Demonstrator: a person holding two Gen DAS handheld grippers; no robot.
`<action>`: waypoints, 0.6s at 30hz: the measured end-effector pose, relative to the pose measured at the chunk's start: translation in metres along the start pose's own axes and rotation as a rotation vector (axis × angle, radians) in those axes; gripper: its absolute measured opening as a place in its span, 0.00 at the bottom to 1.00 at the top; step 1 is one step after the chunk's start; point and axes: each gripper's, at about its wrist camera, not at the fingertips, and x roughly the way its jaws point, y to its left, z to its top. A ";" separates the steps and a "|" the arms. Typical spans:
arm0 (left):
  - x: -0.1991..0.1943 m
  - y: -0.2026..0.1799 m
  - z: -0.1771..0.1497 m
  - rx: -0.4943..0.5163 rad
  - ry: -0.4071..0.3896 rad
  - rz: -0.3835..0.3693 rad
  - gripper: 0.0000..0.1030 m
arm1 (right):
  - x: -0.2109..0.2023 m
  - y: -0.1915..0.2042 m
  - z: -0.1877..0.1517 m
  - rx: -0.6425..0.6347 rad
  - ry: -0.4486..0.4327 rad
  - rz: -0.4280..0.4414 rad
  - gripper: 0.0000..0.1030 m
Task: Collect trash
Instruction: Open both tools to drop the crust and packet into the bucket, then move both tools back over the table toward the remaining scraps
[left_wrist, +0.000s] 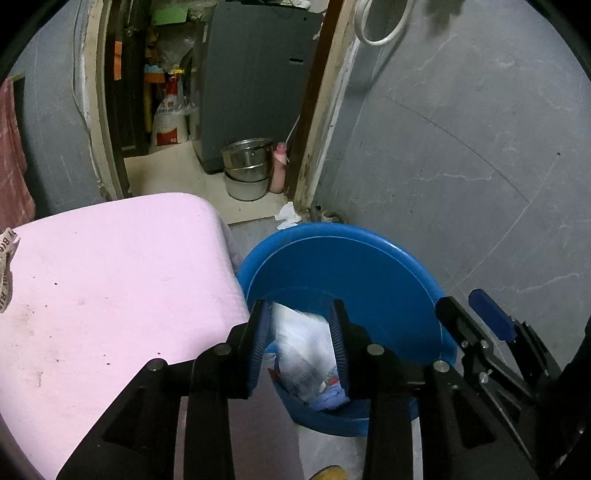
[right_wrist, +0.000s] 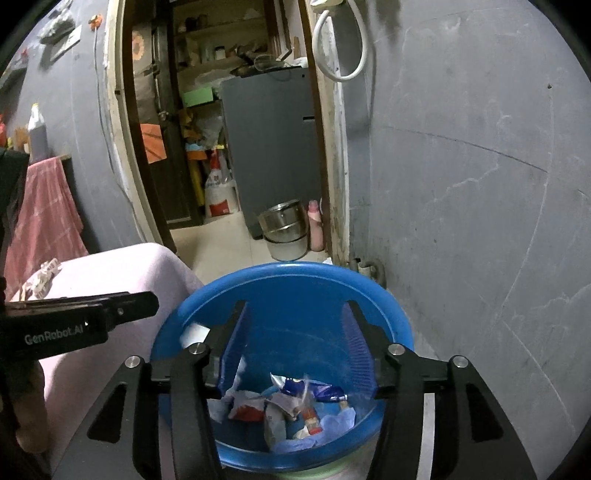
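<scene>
Counting tubs: one blue tub (right_wrist: 369, 291)
Left gripper (left_wrist: 301, 343): part open around white wrapper (left_wrist: 306, 350)
Right gripper (right_wrist: 295, 354): open, empty, over tub

My left gripper (left_wrist: 301, 343) was matte black, its two angular linkage arms spreading back in a V with triangular cut-outs, each joint capped by a round silver pin. The fingers (left_wrist: 258, 343) carried ribbed blue pads on their inner faces. My right gripper (right_wrist: 295, 350) was built the same way: black arms, silver pins, blue ridged pads (right_wrist: 236, 350). Seen from the side, the body of the left one was a black block with white "GenRobot.AI" lettering, small screws and a blue pad at the tip.
</scene>
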 end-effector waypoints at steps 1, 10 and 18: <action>-0.002 0.002 0.000 -0.003 -0.007 -0.001 0.31 | -0.002 0.000 0.001 0.001 -0.008 0.000 0.50; -0.060 0.027 0.009 -0.042 -0.206 -0.006 0.53 | -0.043 0.016 0.027 0.025 -0.169 0.015 0.68; -0.141 0.057 0.014 -0.036 -0.427 0.027 0.81 | -0.092 0.050 0.053 0.025 -0.327 0.073 0.82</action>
